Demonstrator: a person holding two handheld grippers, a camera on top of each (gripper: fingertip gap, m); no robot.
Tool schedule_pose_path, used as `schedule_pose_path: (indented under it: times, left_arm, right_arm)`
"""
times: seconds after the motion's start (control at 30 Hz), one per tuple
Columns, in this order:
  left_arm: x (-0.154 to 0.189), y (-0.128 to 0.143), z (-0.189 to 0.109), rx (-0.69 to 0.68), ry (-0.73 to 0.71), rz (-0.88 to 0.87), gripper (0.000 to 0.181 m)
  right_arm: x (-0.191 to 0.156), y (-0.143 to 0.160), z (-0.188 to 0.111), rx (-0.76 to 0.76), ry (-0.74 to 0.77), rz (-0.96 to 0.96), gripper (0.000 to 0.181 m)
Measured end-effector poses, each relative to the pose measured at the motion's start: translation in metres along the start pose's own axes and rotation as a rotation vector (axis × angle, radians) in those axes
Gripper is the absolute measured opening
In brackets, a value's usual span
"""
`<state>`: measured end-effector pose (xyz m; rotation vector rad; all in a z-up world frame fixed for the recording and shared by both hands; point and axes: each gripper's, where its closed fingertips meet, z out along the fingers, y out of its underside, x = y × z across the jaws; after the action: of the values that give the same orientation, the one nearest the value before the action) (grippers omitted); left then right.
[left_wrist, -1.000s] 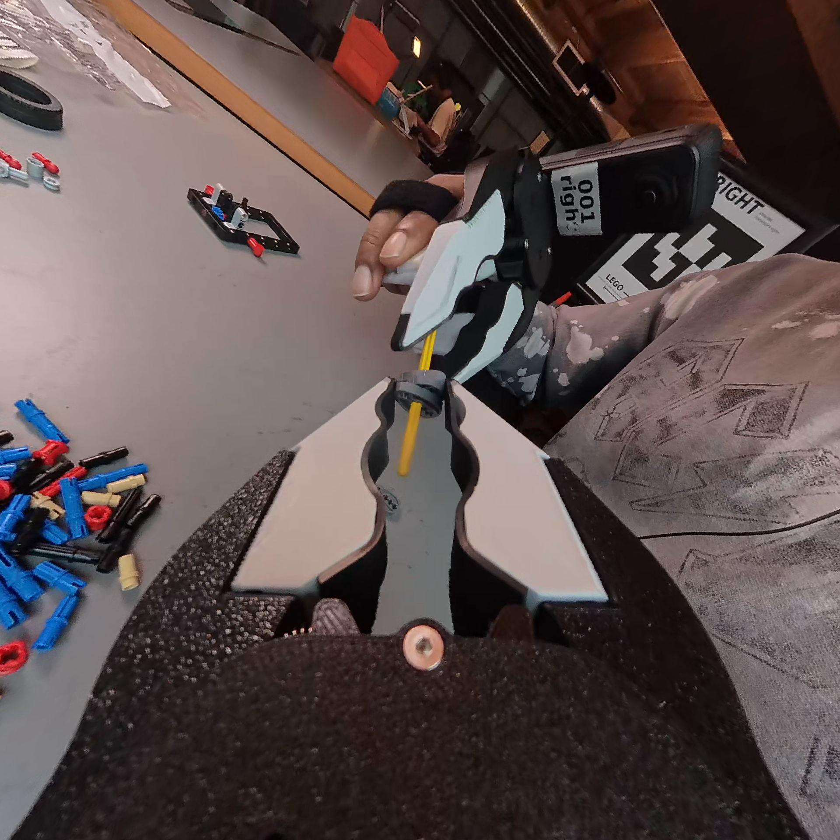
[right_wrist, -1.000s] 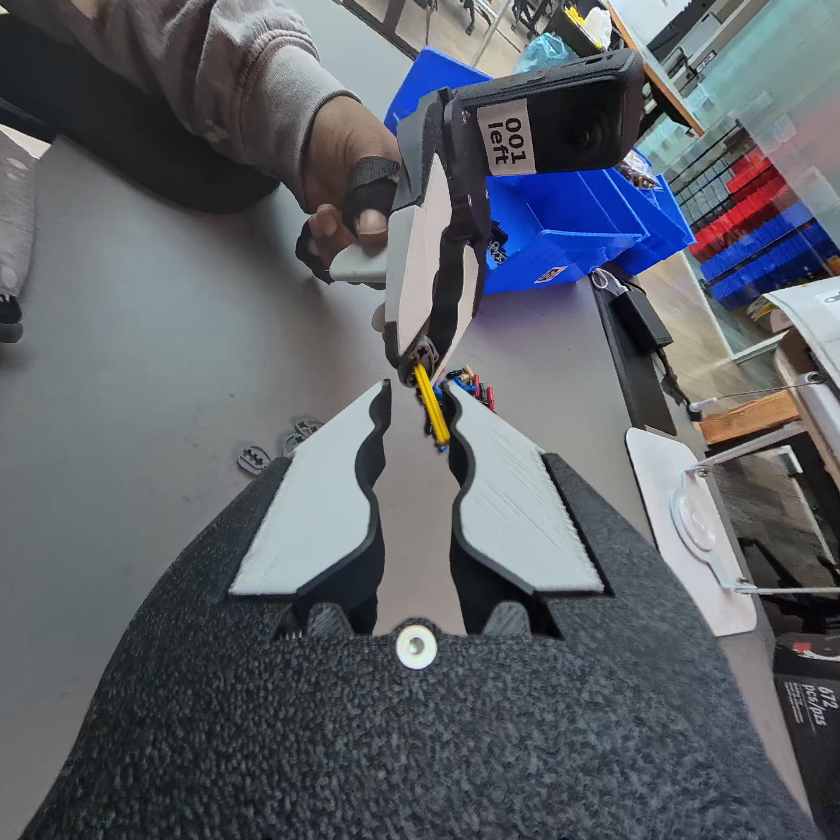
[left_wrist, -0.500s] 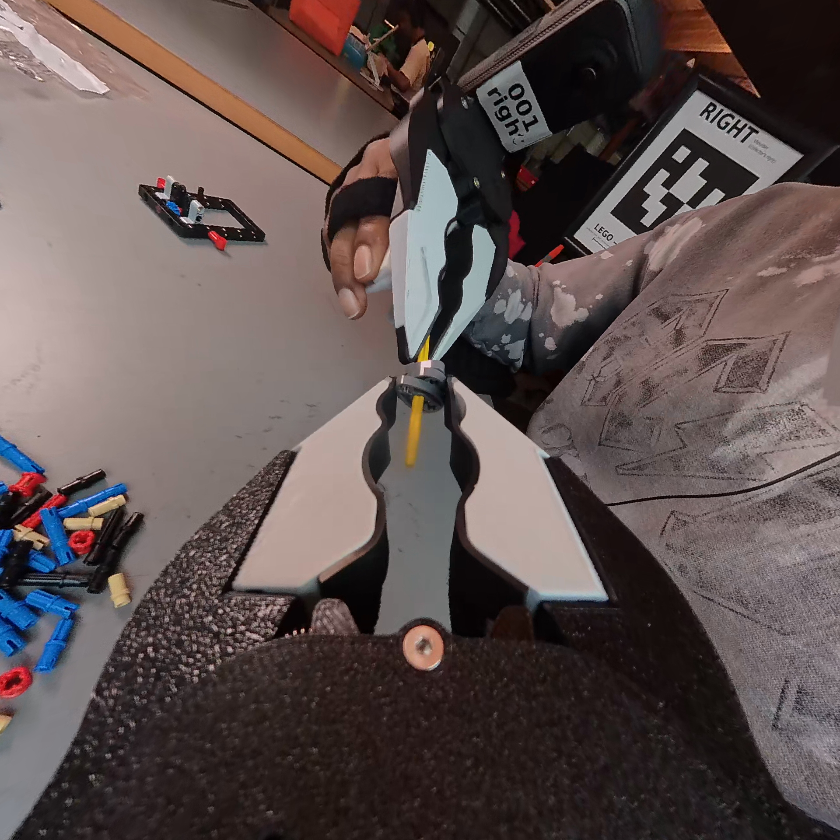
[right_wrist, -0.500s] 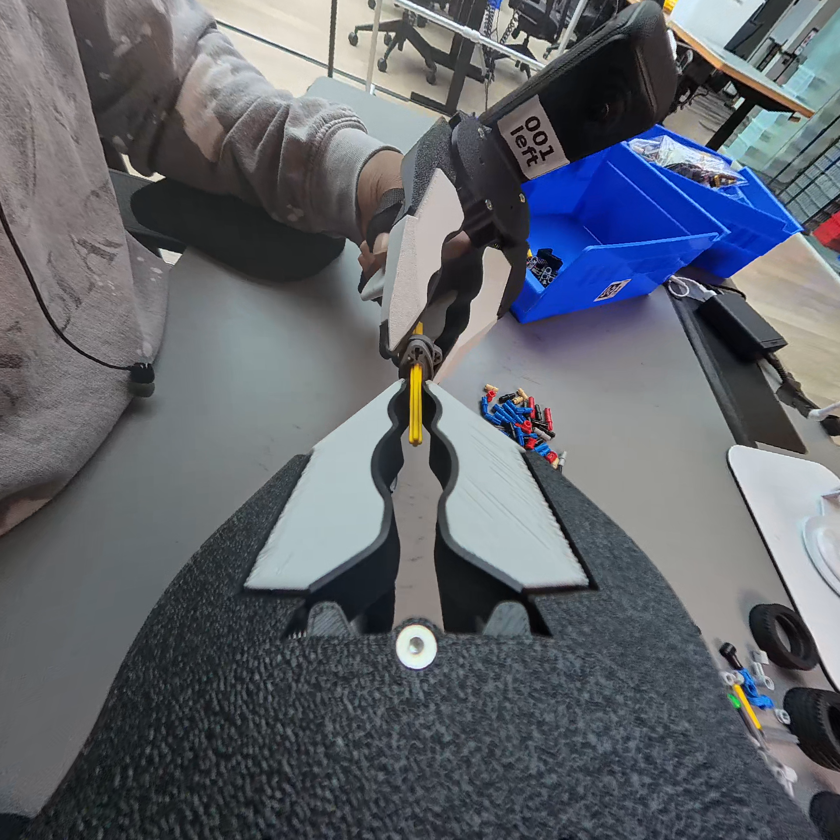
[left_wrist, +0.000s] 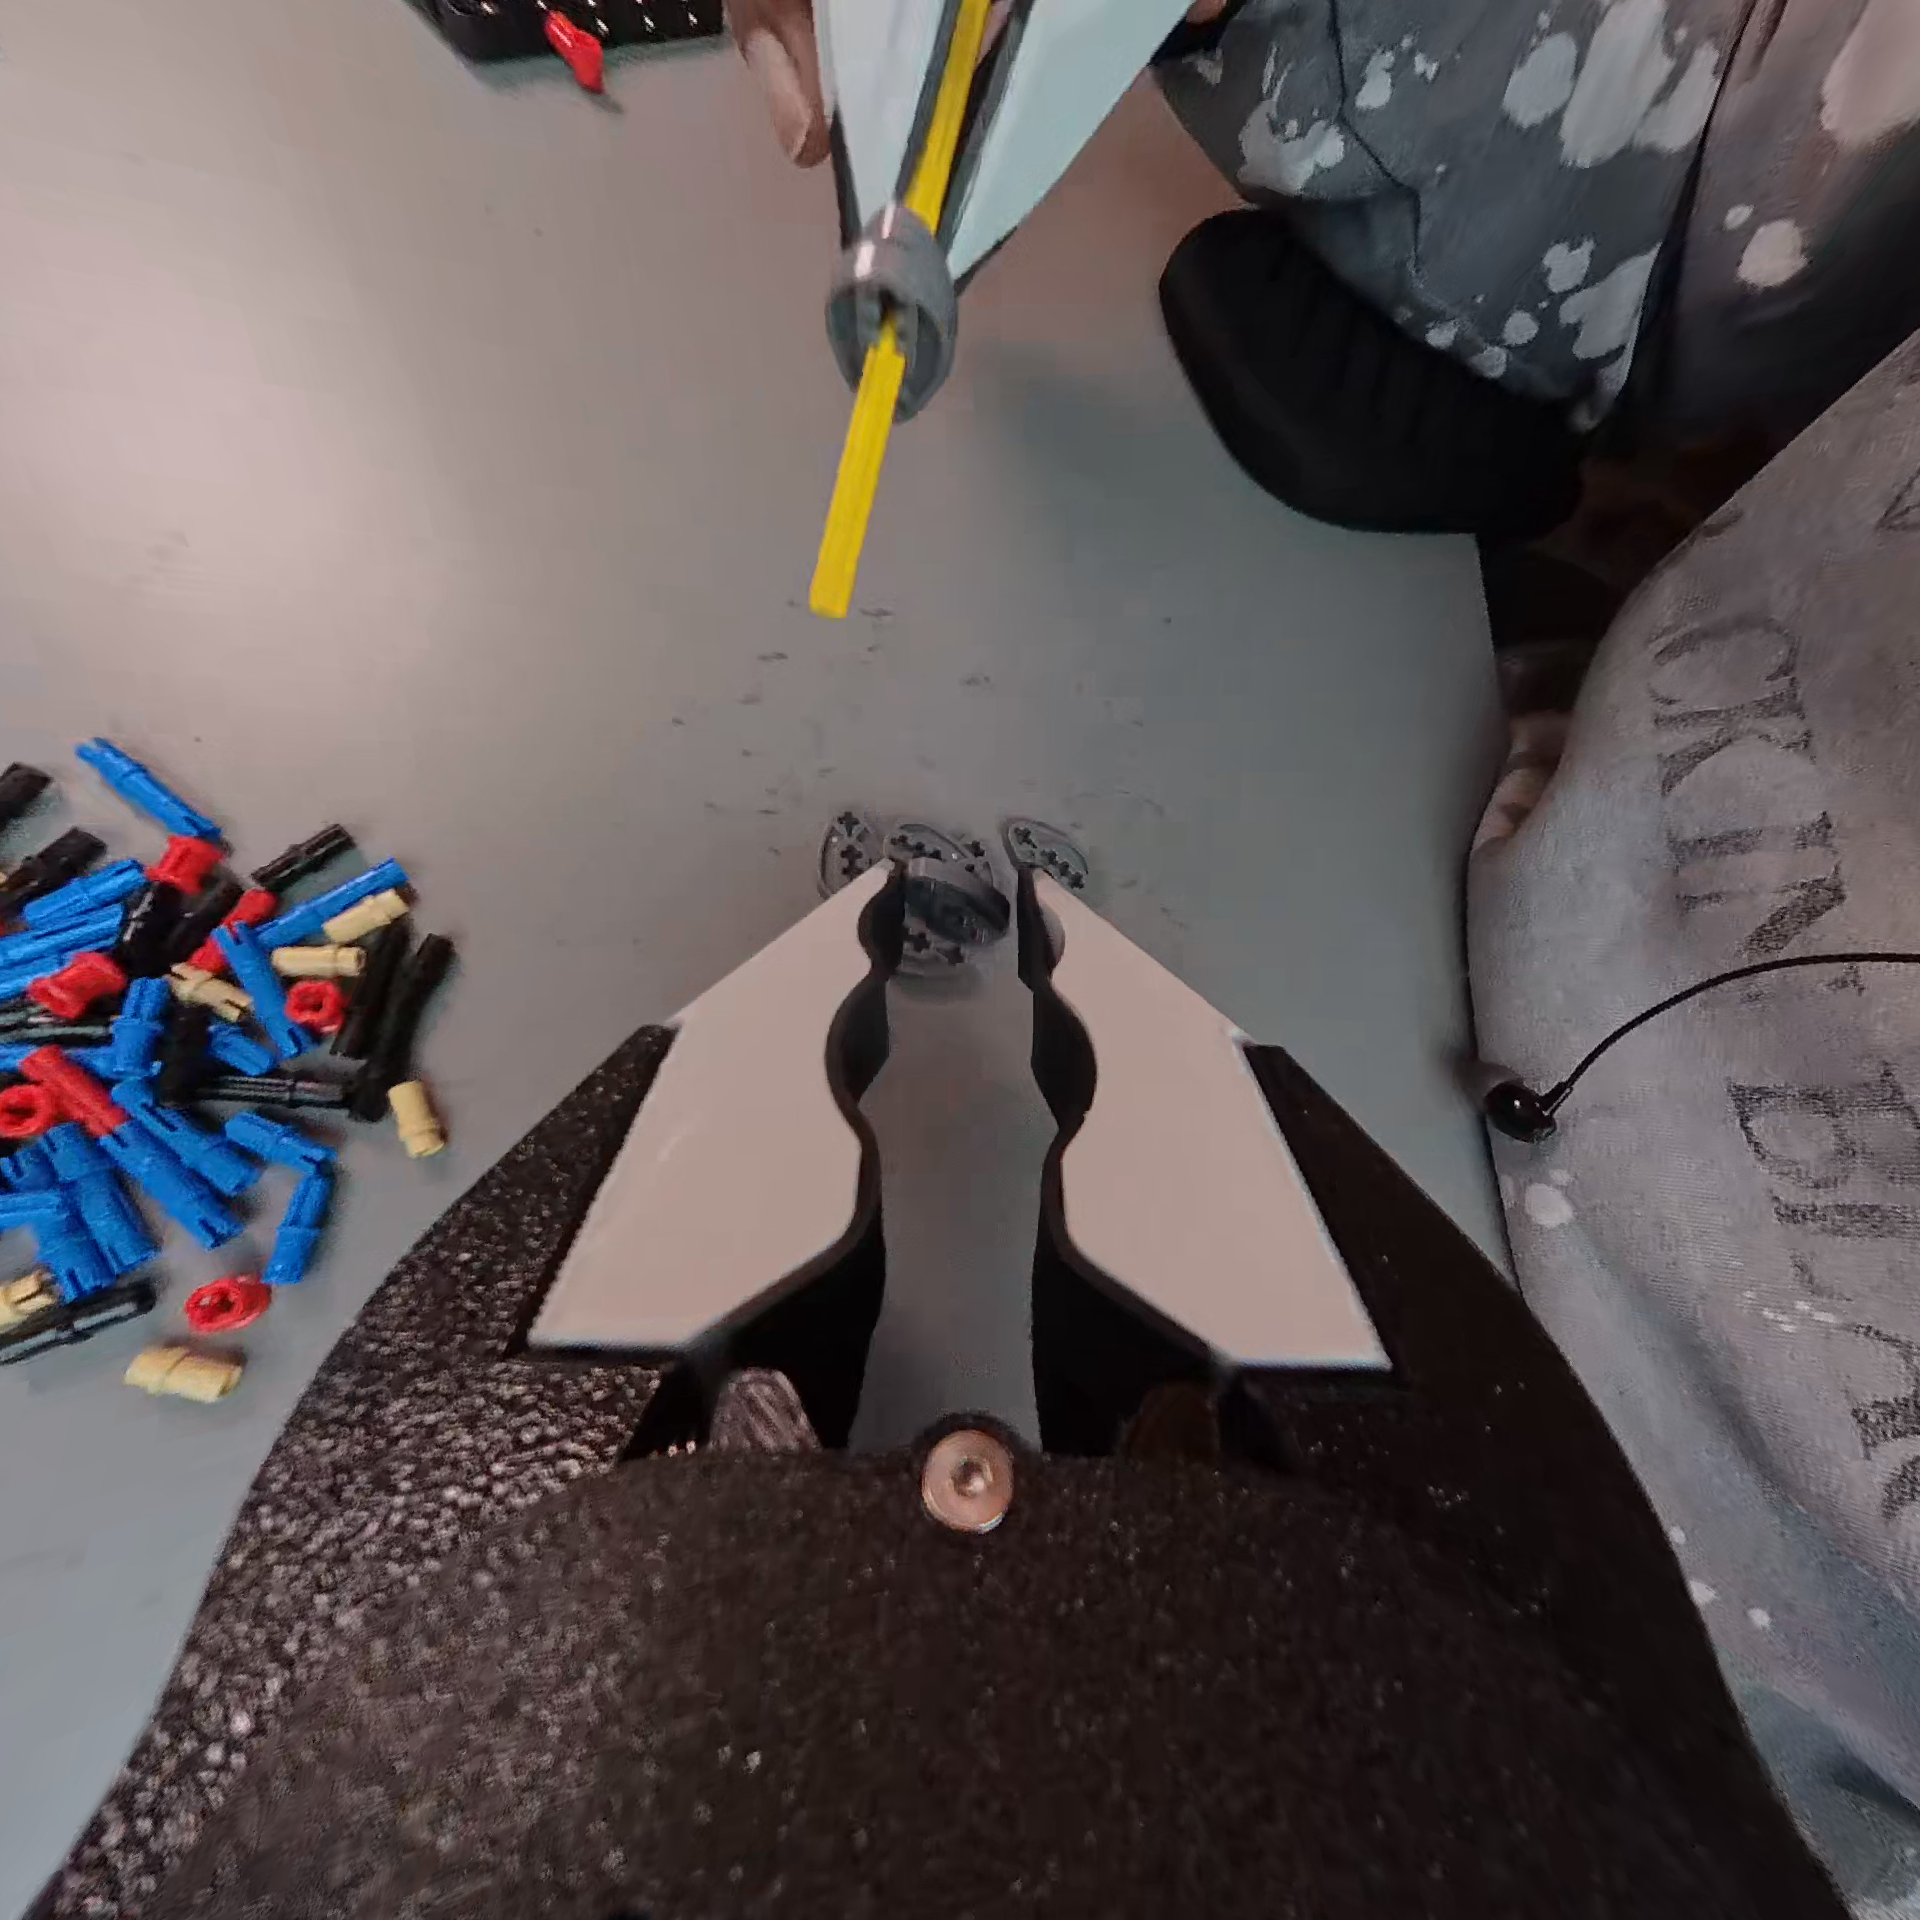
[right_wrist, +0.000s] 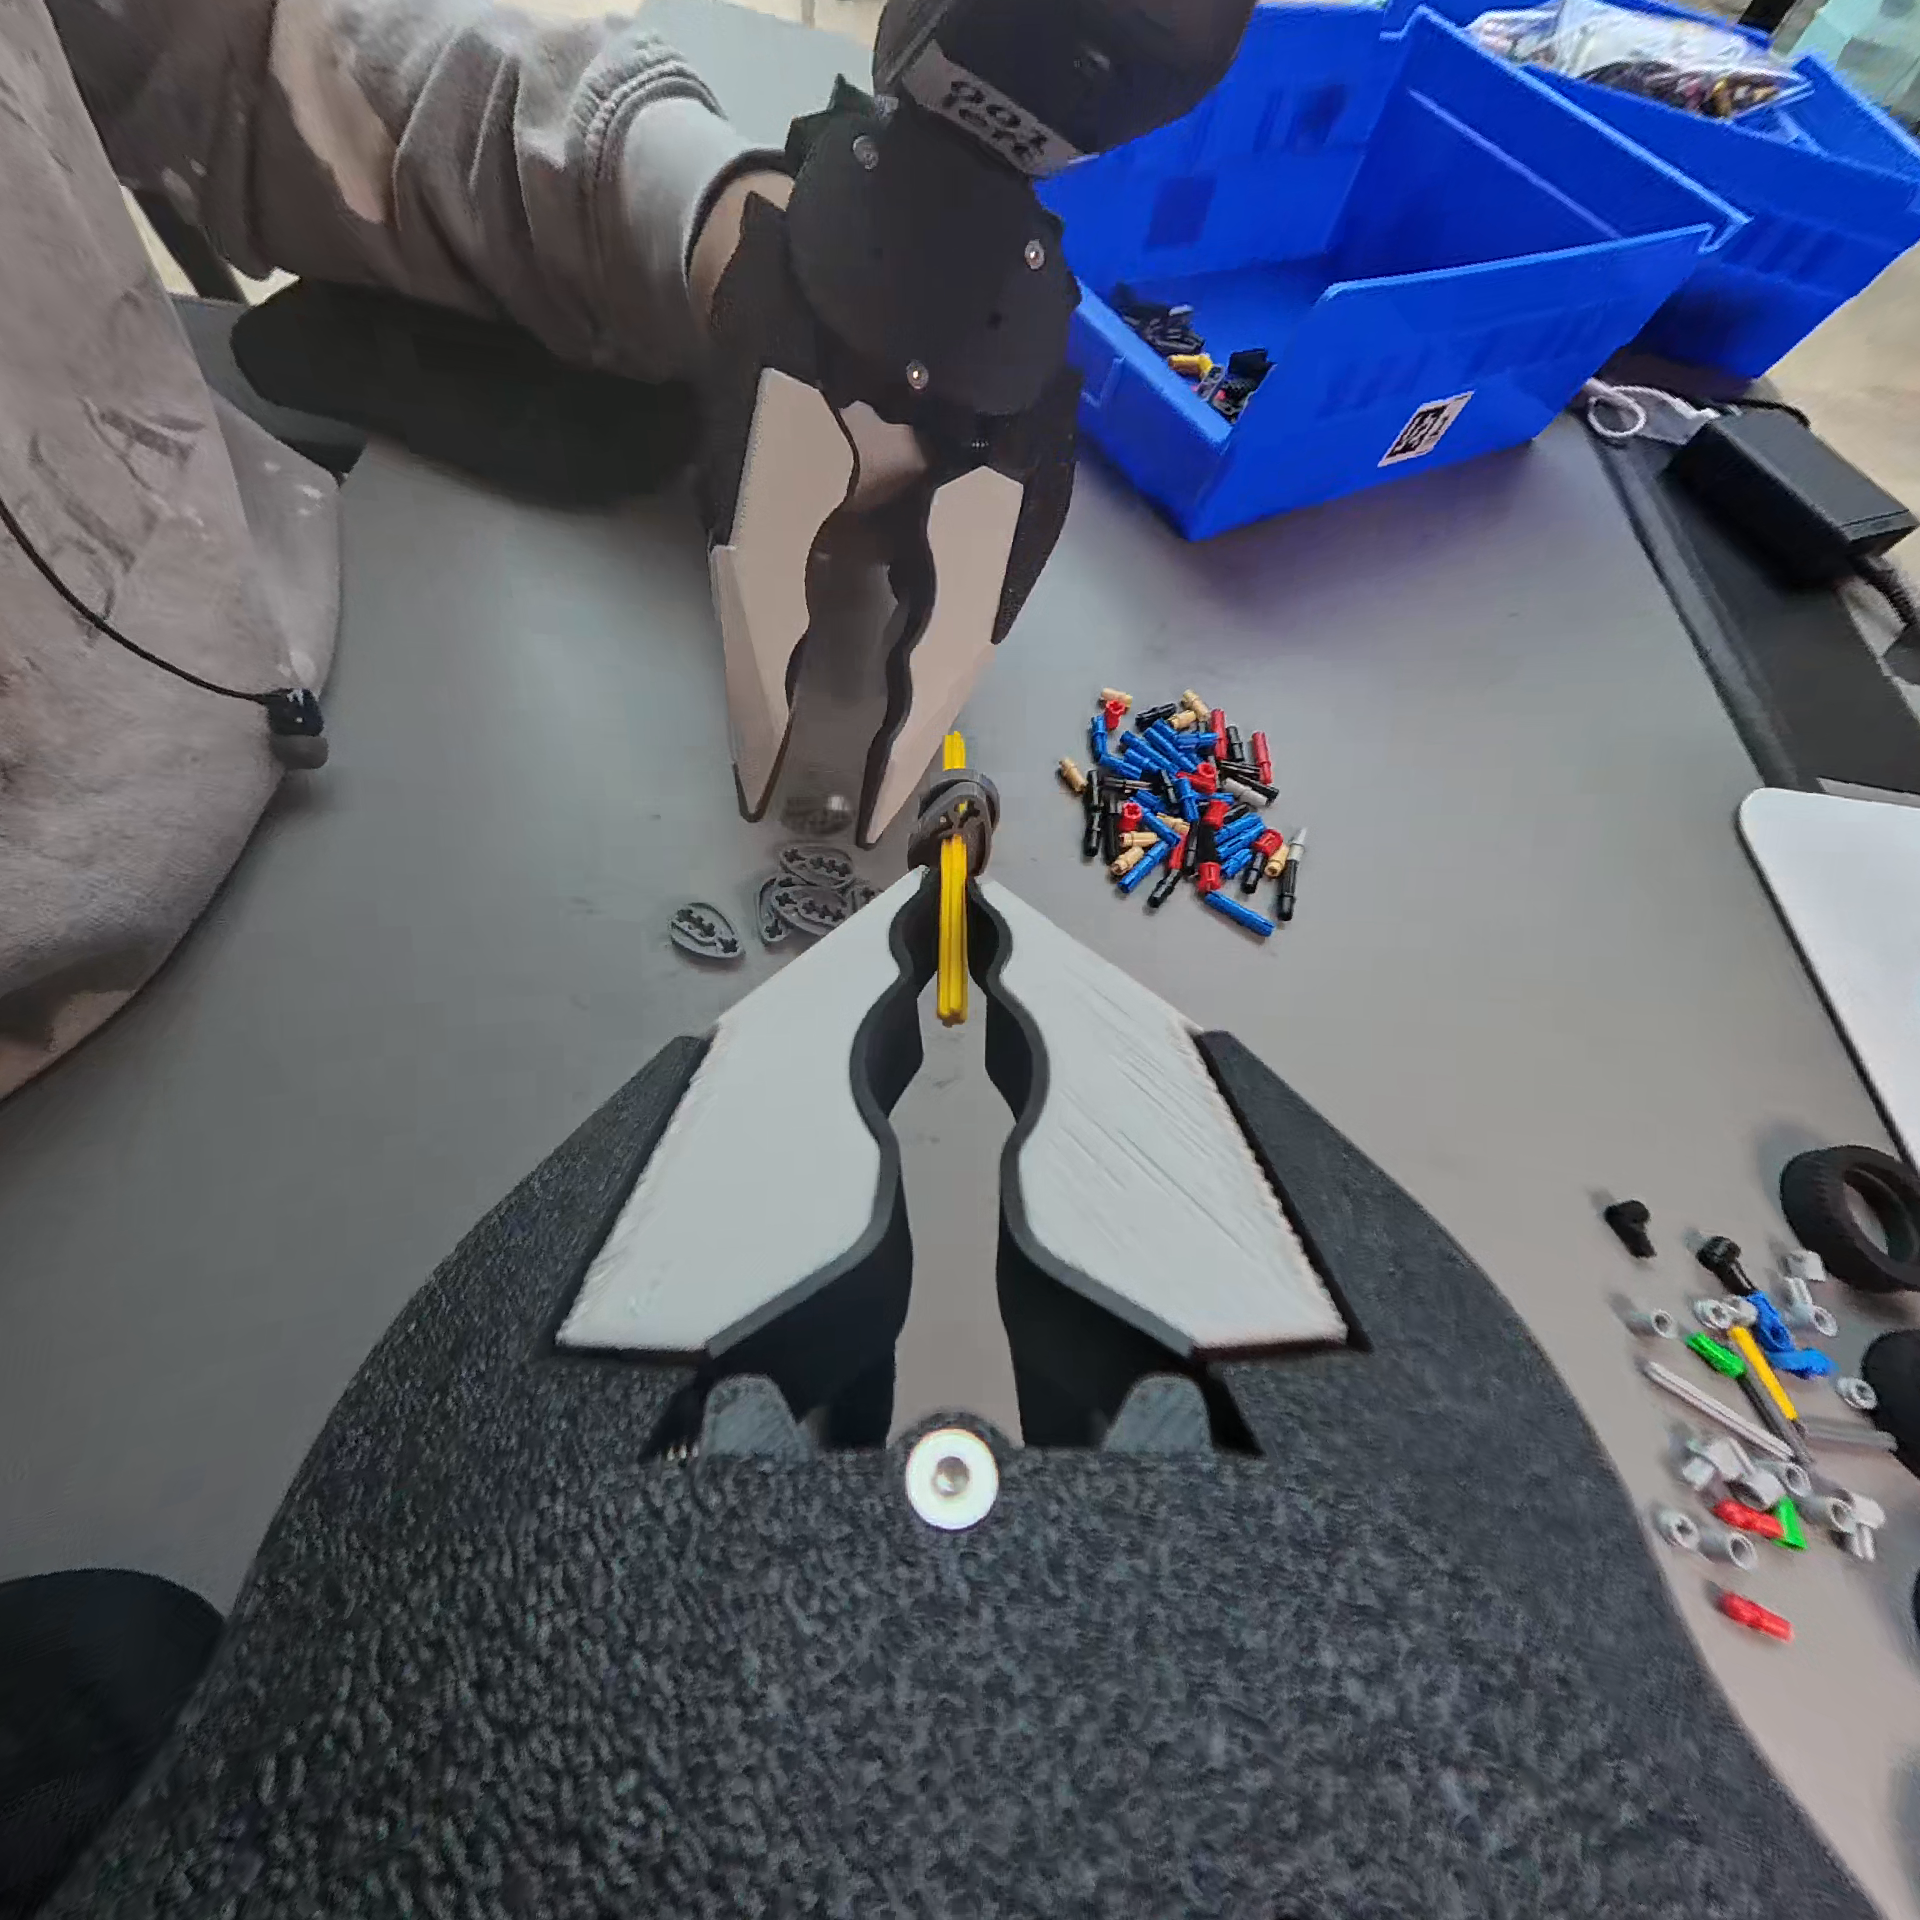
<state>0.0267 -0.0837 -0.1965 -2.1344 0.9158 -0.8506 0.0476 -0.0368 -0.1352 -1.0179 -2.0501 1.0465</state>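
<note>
My right gripper (right_wrist: 948, 888) is shut on a yellow axle (right_wrist: 951, 956) that carries a dark grey cam piece (right_wrist: 954, 816) near its far end. It holds them above the grey table. In the left wrist view the right gripper (left_wrist: 914, 197) shows at the top with the axle (left_wrist: 854, 488) and cam (left_wrist: 896, 312). My left gripper (left_wrist: 954, 883) is open and tilted down at the table. Its tips stand on either side of one of several loose grey cam pieces (left_wrist: 940, 920). The right wrist view shows it (right_wrist: 816, 821) over those pieces (right_wrist: 810, 868).
A pile of blue, black, red and tan pins (left_wrist: 156, 1049) lies left of my left gripper and also shows in the right wrist view (right_wrist: 1184, 810). Blue bins (right_wrist: 1403, 343) stand behind. Tyres (right_wrist: 1860, 1231) and small parts (right_wrist: 1756, 1403) lie right. The person's sweatshirt (left_wrist: 1714, 1039) is close by. Tip to tip, the grippers are about 9 cm apart.
My left gripper has let go of the cam on the axle, opened and dropped to the loose cams on the table. My right gripper still holds the axle, now with the cam on it.
</note>
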Motion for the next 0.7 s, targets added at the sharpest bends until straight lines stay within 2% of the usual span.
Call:
schedule_pose_path:
  times: [0.07,0.2,0.27,0.4,0.7]
  left_arm:
    - [0.001,-0.009,-0.002,0.050,0.029,-0.035,0.035]
    - [0.003,-0.042,-0.021,0.270,0.110,-0.146,0.054]
    - [0.011,-0.051,-0.023,0.307,0.115,-0.092,0.049]
    - [0.021,-0.054,-0.020,0.283,0.060,0.040,0.019]
    - [0.021,-0.068,-0.035,0.320,-0.003,0.097,0.016]
  right_arm:
    - [-0.006,-0.001,0.006,-0.006,-0.017,-0.017,0.004]
    - [-0.018,-0.012,0.020,0.010,-0.046,-0.054,0.004]
    - [-0.024,-0.020,0.025,0.040,-0.060,-0.057,0.004]
    - [-0.027,-0.033,0.028,0.087,-0.064,-0.043,0.004]
    - [-0.019,-0.047,0.017,0.170,-0.085,0.021,0.003]
